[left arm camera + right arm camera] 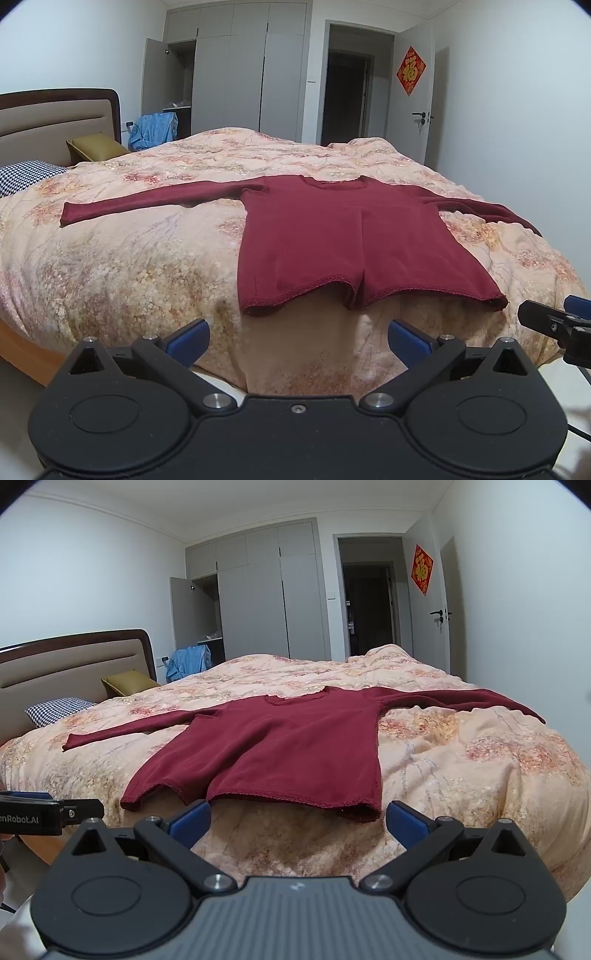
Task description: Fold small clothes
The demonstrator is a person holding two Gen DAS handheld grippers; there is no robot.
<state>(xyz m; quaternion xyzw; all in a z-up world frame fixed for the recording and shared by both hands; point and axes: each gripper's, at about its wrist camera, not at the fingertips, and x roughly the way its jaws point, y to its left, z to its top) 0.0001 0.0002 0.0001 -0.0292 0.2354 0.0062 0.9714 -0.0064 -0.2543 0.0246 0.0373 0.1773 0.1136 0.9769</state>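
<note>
Here the maroon shirt (332, 236) lies flat beyond both grippers' wide-spread, empty fingers (188, 338)

A floral peach quilt (147, 258) is covering the bed, and a beige headboard (55, 125) is standing at nine o'clock with an olive cushion (96, 147) and a houndstooth pillow (26, 175) lying beside it. At twelve o'clock a grey wardrobe (251, 74) is standing with one door ajar, blue cloth (153, 129) is hanging in front of it, and at two o'clock a red diamond hanging (410, 70) is sitting on the open white door (413, 110).
</note>
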